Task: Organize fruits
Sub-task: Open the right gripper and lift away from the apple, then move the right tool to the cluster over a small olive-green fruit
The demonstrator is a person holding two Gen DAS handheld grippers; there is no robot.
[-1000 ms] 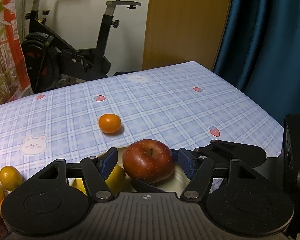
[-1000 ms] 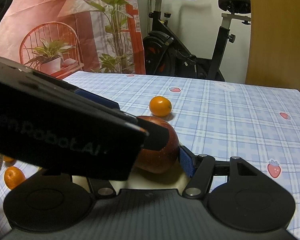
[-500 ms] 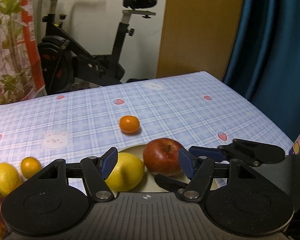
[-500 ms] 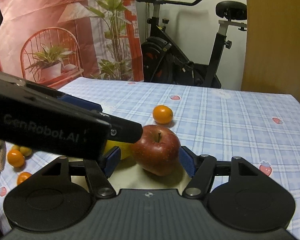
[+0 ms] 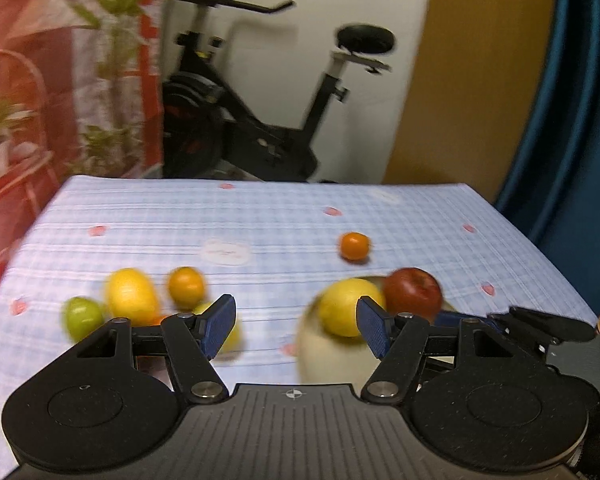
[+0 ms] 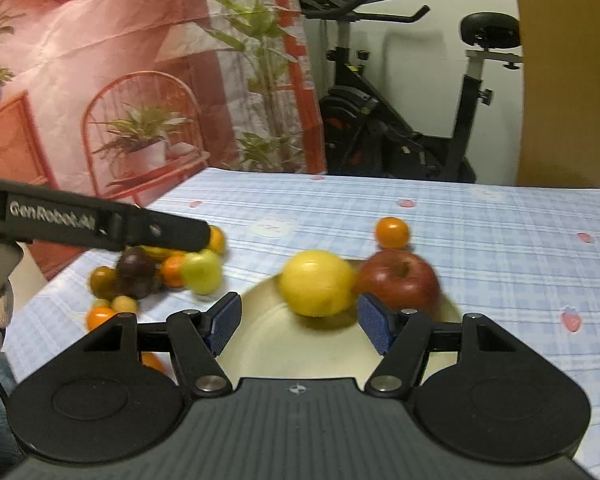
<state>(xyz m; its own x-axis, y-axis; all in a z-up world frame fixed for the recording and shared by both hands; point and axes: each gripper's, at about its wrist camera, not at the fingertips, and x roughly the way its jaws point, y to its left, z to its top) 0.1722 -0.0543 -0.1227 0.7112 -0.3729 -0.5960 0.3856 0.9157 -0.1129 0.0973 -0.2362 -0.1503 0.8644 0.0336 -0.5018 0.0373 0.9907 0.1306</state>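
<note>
A cream plate (image 6: 284,344) holds a yellow lemon (image 6: 316,288) and a red apple (image 6: 400,280) side by side; both also show in the left wrist view, lemon (image 5: 346,308) and apple (image 5: 414,290). My right gripper (image 6: 298,324) is open and empty, hovering over the plate's near side. My left gripper (image 5: 296,324) is open and empty, left of the plate. A pile of loose fruit (image 6: 160,272) lies left of the plate. A small orange (image 6: 392,233) sits alone beyond the plate.
The table has a blue plaid cloth (image 6: 500,240). A lemon (image 5: 131,294), a green fruit (image 5: 82,316) and an orange (image 5: 186,286) lie at the left. An exercise bike (image 5: 260,120) and a blue curtain (image 5: 572,120) stand behind the table.
Both grippers have pulled back from the plate. The left gripper has swung left toward the fruit pile, leaving the apple on the plate beside the lemon.
</note>
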